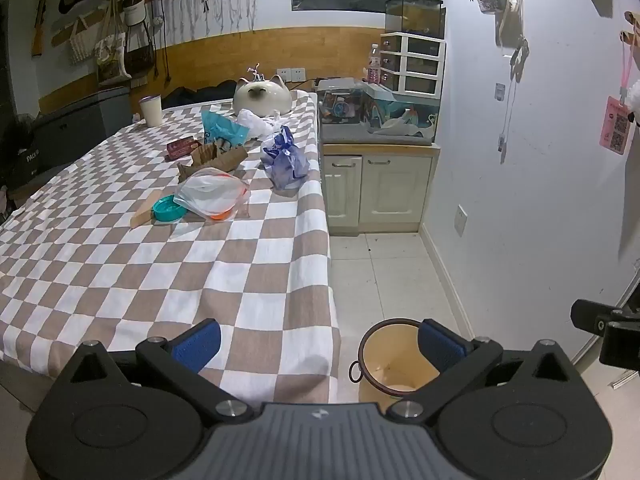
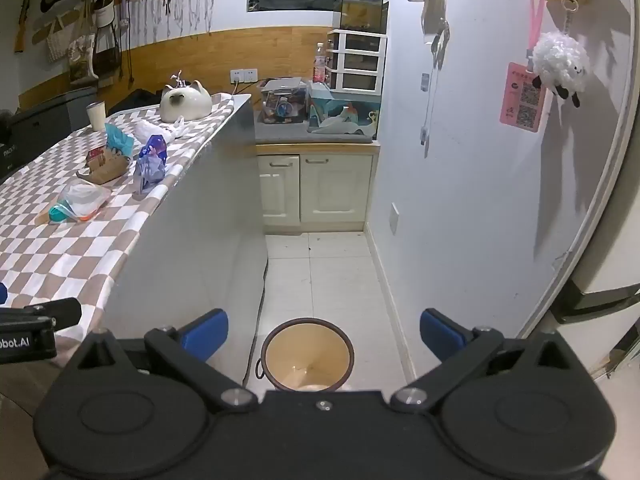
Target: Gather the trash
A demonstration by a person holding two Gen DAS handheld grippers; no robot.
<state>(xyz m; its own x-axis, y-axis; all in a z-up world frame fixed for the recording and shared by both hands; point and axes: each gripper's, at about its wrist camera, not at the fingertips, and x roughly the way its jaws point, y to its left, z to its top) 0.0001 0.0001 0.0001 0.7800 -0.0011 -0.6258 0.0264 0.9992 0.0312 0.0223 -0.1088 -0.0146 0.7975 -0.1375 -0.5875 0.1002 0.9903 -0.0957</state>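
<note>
Trash lies on the checkered table (image 1: 120, 272): a clear plastic bag (image 1: 210, 194) over an orange piece, a teal lid (image 1: 169, 209), a brown crumpled paper (image 1: 218, 160), a teal wrapper (image 1: 222, 130), a blue-purple bag (image 1: 285, 158) and a white bag (image 1: 256, 122). A yellow bin (image 1: 394, 364) stands on the floor beside the table. My left gripper (image 1: 318, 344) hangs open and empty over the table's near corner, far from the trash. My right gripper (image 2: 324, 334) is open and empty above the bin (image 2: 308, 354). The same trash, such as the blue-purple bag (image 2: 151, 162), shows far left in the right wrist view.
A cat-shaped ceramic pot (image 1: 262, 98) and a cup (image 1: 151, 110) stand at the table's far end. A cream cabinet (image 1: 378, 188) with a fish tank (image 1: 376, 114) blocks the aisle's end. A white wall (image 2: 460, 200) runs along the right. The right gripper's body (image 1: 608, 328) shows at the edge.
</note>
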